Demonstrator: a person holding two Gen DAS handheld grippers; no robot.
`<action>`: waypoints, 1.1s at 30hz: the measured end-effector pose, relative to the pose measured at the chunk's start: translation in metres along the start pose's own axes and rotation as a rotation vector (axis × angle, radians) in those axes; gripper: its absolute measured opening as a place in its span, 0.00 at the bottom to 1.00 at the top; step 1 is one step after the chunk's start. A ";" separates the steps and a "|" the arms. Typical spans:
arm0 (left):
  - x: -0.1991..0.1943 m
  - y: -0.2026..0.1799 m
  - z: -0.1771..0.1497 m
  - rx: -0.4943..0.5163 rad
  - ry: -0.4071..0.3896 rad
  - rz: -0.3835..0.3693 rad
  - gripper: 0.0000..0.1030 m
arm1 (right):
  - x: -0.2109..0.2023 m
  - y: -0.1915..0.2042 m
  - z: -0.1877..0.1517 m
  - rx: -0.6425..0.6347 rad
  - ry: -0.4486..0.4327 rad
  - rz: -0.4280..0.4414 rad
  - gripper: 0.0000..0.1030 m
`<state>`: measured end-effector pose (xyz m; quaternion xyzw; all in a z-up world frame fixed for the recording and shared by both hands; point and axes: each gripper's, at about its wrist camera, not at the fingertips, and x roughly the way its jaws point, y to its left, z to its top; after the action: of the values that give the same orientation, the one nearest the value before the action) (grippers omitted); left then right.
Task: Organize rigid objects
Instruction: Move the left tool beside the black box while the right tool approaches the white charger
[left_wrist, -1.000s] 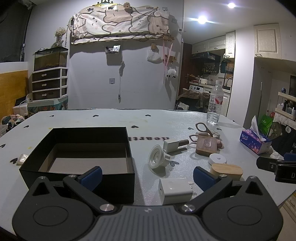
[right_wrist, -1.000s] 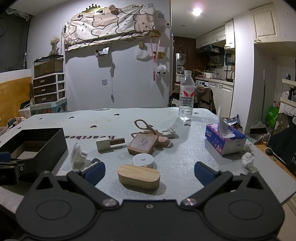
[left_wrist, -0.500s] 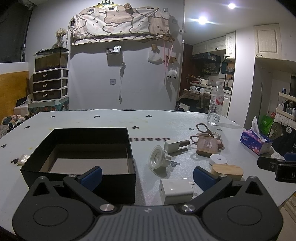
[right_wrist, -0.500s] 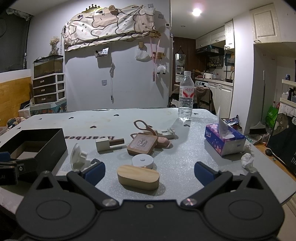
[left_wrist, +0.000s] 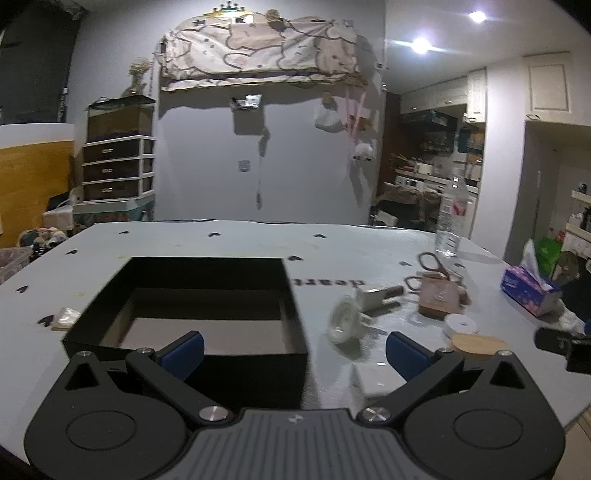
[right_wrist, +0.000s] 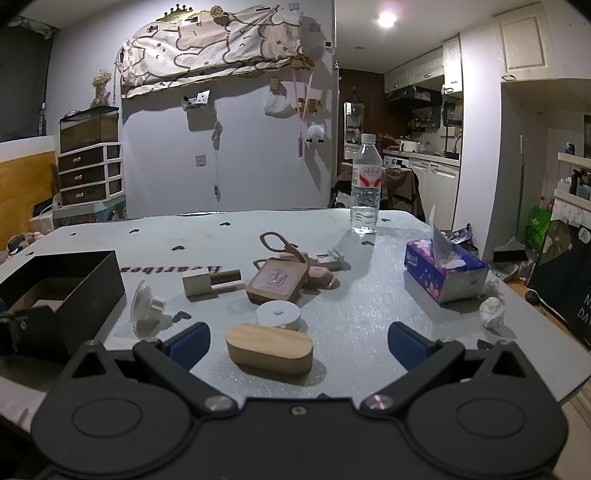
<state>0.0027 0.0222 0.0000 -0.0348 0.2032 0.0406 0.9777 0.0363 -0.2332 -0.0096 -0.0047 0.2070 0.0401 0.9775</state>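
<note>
Risk: the wooden case (right_wrist: 269, 349) (smooth, rounded) could skid away if one finger of the right gripper (right_wrist: 297, 341) touches first.
Look: pale oval wood.
Place: right of the black box (left_wrist: 192, 295), just before a white disc (right_wrist: 277, 314).
Grippers: both spread wide, empty; left gripper (left_wrist: 293, 350) by the box.

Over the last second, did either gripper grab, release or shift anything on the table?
Nothing was grabbed or released. The left gripper swung slightly left and lower, so the white adapter sits nearer its right finger, and the view is now blurred. The right gripper barely moved, open around the wooden oval box. The black box and the other items stayed put.
</note>
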 end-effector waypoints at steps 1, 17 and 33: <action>0.001 0.005 0.001 -0.007 -0.004 0.012 1.00 | 0.001 0.000 0.000 0.001 0.005 -0.003 1.00; -0.003 0.079 0.006 -0.043 -0.106 0.165 1.00 | 0.027 0.038 -0.013 0.064 0.052 0.097 1.00; 0.029 0.165 0.013 -0.211 0.021 0.190 0.80 | 0.057 0.115 -0.022 0.029 0.143 0.283 1.00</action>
<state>0.0185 0.1887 -0.0083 -0.1186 0.2106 0.1536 0.9581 0.0701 -0.1144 -0.0515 0.0358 0.2754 0.1738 0.9448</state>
